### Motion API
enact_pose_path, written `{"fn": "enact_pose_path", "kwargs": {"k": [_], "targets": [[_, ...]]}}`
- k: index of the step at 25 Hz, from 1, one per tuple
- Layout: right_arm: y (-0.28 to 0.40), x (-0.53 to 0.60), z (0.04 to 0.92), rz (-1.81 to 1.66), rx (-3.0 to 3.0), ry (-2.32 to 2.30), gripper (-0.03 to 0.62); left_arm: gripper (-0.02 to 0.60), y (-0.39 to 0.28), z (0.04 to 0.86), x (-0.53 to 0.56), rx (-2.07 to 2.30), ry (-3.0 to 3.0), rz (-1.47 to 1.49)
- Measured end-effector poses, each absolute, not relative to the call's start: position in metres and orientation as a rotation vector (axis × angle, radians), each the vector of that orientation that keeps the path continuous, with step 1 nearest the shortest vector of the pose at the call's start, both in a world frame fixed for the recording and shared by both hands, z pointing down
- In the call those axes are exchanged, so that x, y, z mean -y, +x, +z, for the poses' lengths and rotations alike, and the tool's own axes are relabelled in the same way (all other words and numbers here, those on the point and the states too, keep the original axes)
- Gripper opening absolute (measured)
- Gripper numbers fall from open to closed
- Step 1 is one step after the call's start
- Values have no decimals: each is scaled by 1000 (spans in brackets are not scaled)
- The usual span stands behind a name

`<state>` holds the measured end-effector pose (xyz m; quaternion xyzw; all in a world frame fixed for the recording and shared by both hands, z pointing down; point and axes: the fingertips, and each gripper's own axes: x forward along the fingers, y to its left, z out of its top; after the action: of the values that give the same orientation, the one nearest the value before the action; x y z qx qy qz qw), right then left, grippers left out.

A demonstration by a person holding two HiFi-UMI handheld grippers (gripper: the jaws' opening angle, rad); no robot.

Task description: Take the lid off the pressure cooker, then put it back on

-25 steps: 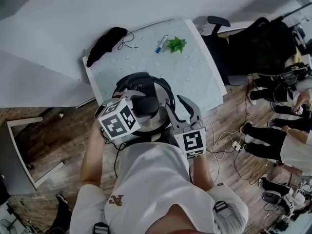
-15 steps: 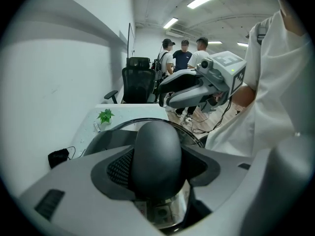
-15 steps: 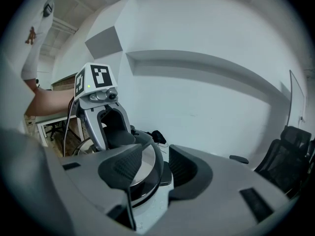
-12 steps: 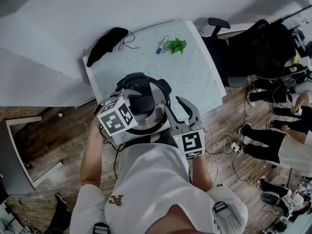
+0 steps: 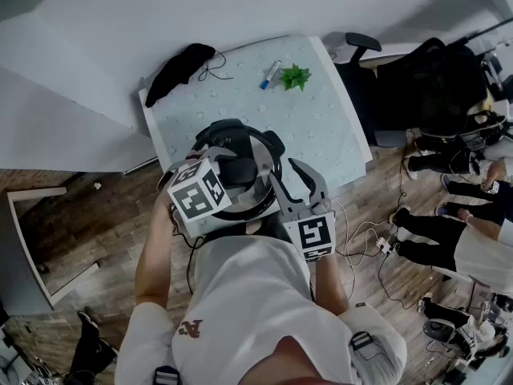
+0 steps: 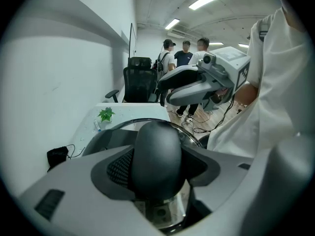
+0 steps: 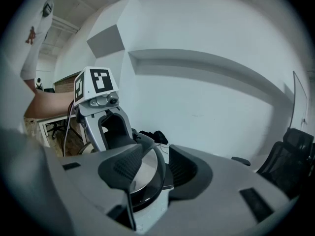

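Left hand-held gripper [image 6: 158, 173] clamps lid knob [image 6: 156, 144], right hand-held gripper [image 7: 155, 168] spread alongside; plant [image 5: 295, 75], pen [image 5: 268, 73] beyond

Head view: table [image 5: 321, 119] fills the upper centre of the frame. The pressure cooker [image 5: 258, 197] sits at the table's near edge, mid-frame, right in front of me. My left gripper [image 5: 228, 172] comes over the cooker from the left, with the lid knob [image 6: 157, 159] between its jaws. My right gripper [image 5: 287, 176] is at the cooker's right side, with the cooker's edge in the gap between its jaws. At the table's far end, a pen [image 5: 268, 74] lies just left of a plant [image 5: 295, 76], and a cloth [image 5: 178, 69] is at the far-left corner. Chair [image 5: 361, 45] is beyond the table's right corner. Cables [image 5: 365, 235] are on the floor, right of centre.
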<state>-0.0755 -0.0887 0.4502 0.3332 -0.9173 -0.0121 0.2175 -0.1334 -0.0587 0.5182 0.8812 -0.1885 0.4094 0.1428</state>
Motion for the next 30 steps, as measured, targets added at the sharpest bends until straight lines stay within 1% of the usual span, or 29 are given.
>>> {"fn": "enact_pose_path", "kwargs": {"k": [17, 30], "targets": [[-76, 88, 452, -33, 2540, 935, 170, 276, -139, 522, 63, 819, 2399, 1060], [-80, 75, 469, 26, 2506, 976, 170, 279, -141, 524, 68, 1029, 2329, 962]]}}
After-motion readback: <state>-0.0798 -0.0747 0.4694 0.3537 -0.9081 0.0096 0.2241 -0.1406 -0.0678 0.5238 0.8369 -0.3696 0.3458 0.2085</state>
